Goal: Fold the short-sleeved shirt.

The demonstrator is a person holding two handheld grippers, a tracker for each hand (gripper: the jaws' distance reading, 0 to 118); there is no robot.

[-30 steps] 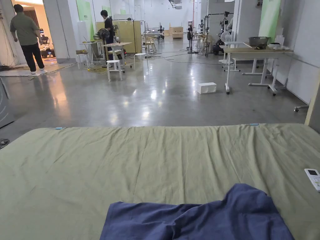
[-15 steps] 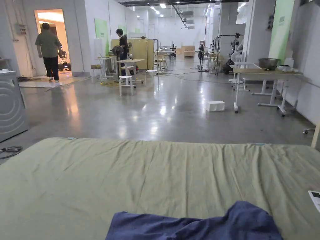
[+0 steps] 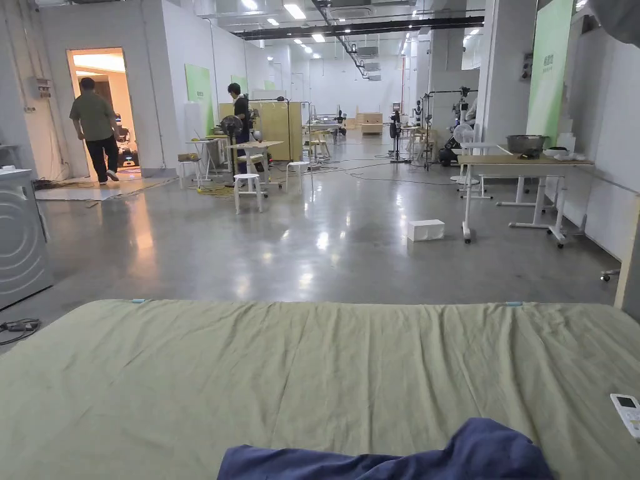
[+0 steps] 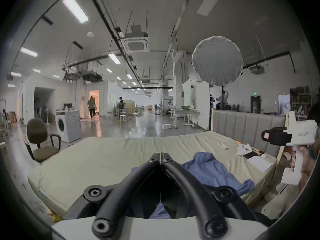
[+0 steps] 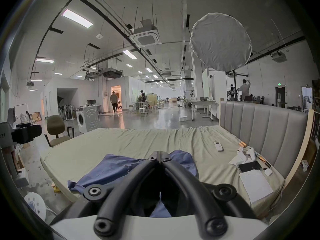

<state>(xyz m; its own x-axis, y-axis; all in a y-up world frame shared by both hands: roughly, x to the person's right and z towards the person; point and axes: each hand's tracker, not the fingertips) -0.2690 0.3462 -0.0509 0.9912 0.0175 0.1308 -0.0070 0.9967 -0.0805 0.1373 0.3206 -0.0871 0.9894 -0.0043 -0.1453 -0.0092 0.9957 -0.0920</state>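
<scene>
Both claws are hovering above the bed's near edge, clenched and empty: the left claw [image 4: 161,154] and the right claw [image 5: 159,152] each have their jaw tips meeting with no cloth between. Below them, the crumpled blue short-sleeved cotton shirt [image 5: 121,167] is lying bunched on the pale green bedsheet [image 3: 300,369]. Folding is probably just starting; opening both claws and spreading the shirt flat first seems wise. Farther right, a white remote [image 5: 218,146] is resting clear of it.

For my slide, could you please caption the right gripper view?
Shut right gripper poised above crumpled blue shirt on green bed.
</scene>
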